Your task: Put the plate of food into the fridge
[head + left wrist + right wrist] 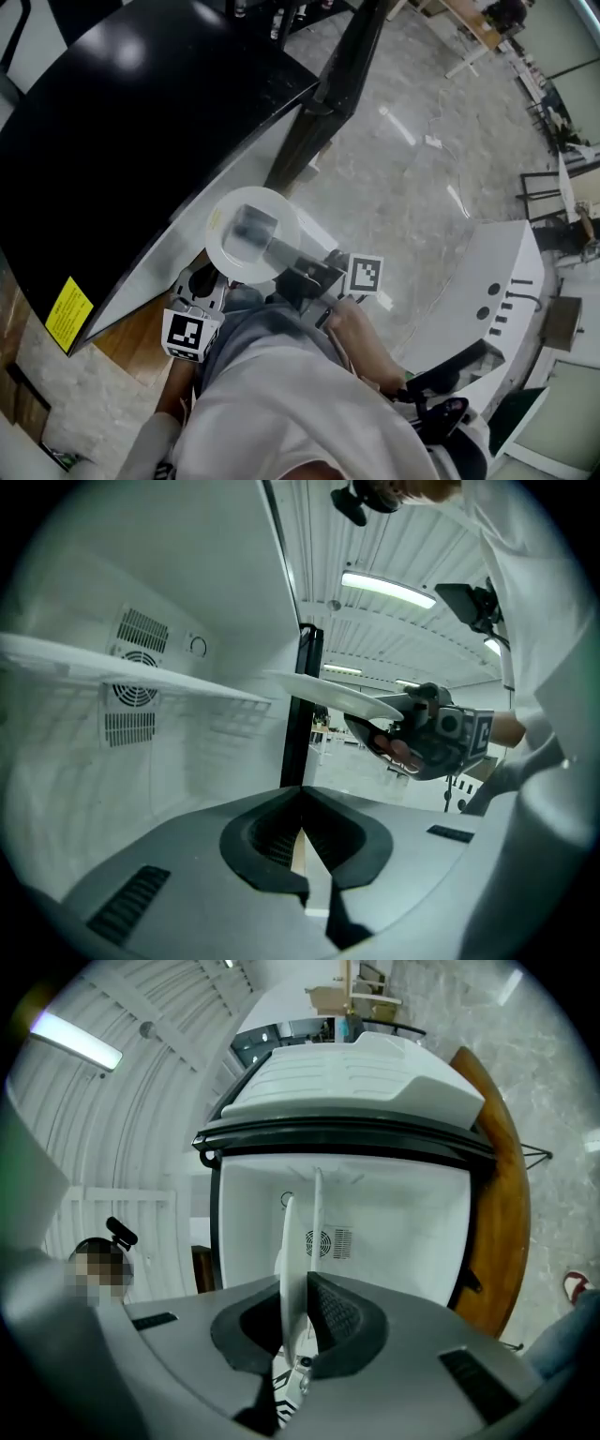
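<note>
A white plate point(225, 248) carrying a blurred grey piece of food point(251, 227) hangs level in front of the open fridge. My right gripper point(281, 255) is shut on its rim. In the right gripper view the plate point(289, 1269) stands edge-on between the pads, facing the white fridge interior point(394, 1232). The left gripper view looks into the fridge from below the plate point(328, 694) and shows the right gripper point(412, 733) holding it, just outside a glass shelf point(141, 672). My left gripper point(202, 286) sits low beside the fridge opening, and its jaws point(305, 855) are shut on nothing.
The fridge's black top point(131, 122) with a yellow label point(67, 309) fills the left of the head view. A fan vent point(131, 694) sits on the back wall. The open door point(347, 1082) is off to one side. A white machine point(497, 281) stands at right.
</note>
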{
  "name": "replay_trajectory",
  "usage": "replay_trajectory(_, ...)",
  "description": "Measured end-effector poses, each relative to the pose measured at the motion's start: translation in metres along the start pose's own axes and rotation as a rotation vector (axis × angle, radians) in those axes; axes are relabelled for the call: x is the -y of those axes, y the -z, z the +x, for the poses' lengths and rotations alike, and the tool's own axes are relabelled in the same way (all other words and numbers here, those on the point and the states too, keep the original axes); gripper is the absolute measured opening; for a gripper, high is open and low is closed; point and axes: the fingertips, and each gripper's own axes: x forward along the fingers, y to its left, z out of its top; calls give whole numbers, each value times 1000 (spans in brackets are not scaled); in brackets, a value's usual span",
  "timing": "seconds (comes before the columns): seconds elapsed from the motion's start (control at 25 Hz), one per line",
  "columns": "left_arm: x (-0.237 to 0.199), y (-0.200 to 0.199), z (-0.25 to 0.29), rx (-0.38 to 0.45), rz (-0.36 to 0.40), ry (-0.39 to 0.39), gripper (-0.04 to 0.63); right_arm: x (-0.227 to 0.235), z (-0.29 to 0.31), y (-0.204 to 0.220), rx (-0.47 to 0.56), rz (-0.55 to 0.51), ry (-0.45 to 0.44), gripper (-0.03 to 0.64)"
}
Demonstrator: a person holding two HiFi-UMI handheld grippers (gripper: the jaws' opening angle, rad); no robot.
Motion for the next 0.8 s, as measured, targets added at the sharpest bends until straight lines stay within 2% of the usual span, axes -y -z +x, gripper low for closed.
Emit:
replay_trajectory(0.24, -12, -26, -22, 107, 81, -138, 17, -6, 45, 7, -146, 35, 30, 31)
replay_trajectory(0.4, -8, -40, -35, 89, 259, -216, 18, -4, 76, 17, -255, 62, 33, 32)
replay_trajectory(0.48, 0, -50, -38, 104, 298, -225, 18, -3, 91, 24, -308, 78, 40, 32)
replay_trajectory(0.68, 18, -66, -55, 162, 210, -236, 18, 3, 111, 42, -401, 141, 62, 31)
replay_trajectory(0.8, 22, -75, -63, 194, 214, -230, 18, 3, 123, 46, -424, 117, 70, 32)
